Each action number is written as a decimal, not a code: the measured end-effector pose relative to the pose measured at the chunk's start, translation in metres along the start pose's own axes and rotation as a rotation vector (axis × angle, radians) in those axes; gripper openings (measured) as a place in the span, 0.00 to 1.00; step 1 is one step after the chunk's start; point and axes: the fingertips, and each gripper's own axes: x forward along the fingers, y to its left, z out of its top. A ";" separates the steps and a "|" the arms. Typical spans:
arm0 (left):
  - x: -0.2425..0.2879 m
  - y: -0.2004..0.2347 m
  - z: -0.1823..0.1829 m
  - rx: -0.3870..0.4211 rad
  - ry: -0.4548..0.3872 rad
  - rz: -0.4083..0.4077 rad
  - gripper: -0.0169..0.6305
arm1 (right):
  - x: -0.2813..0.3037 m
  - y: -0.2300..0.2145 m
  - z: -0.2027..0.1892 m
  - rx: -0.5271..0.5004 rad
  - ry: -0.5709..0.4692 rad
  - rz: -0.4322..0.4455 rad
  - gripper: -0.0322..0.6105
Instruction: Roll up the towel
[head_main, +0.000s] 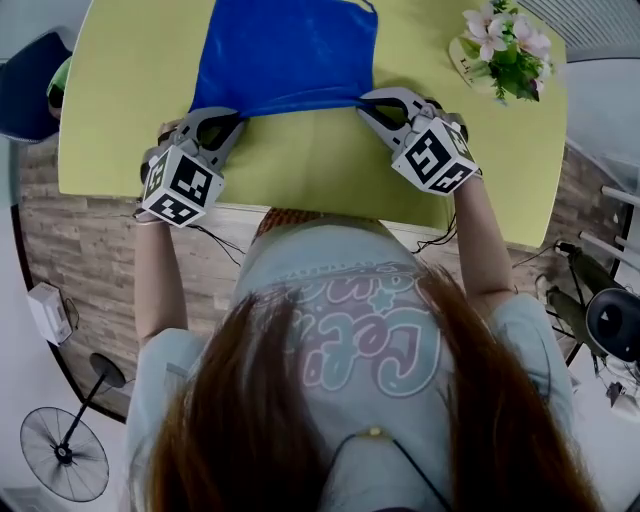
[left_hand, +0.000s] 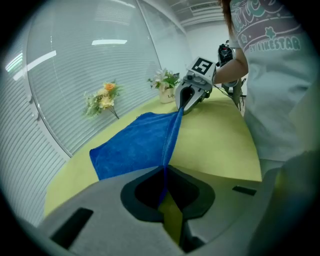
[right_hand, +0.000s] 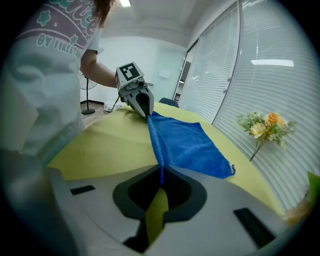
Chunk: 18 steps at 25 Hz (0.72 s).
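Both arms reach forward from the torso, elbows bent, forearms roughly parallel, wrists pitched down toward the table (head_main: 120, 90).

Left gripper (head_main: 236, 116): jaws pressed together on the near-left corner of the blue towel (head_main: 285, 50). In the left gripper view the blue hem runs straight into the closed jaws.

Right gripper (head_main: 364, 103): same story, pinching the near-right corner. In the right gripper view the hem enters the closed jaws.

Marker cubes on both grippers face up and back toward the head camera.

The towel's near edge is stretched taut between the two grippers and sits as a raised ridge just off the yellow tabletop. The rest of the towel lies flat, spread away from the person.

Potted flowers (head_main: 505, 40) sit at the far-right table edge, well apart from the towel.
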 end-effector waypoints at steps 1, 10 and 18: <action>-0.001 -0.008 0.001 -0.009 0.002 0.008 0.06 | -0.004 0.006 -0.002 0.004 -0.004 0.006 0.08; -0.012 -0.060 0.006 -0.043 0.010 0.046 0.06 | -0.030 0.046 -0.014 0.007 -0.005 0.034 0.08; -0.016 -0.075 0.008 -0.097 0.018 0.011 0.06 | -0.041 0.058 -0.015 0.123 -0.037 0.080 0.08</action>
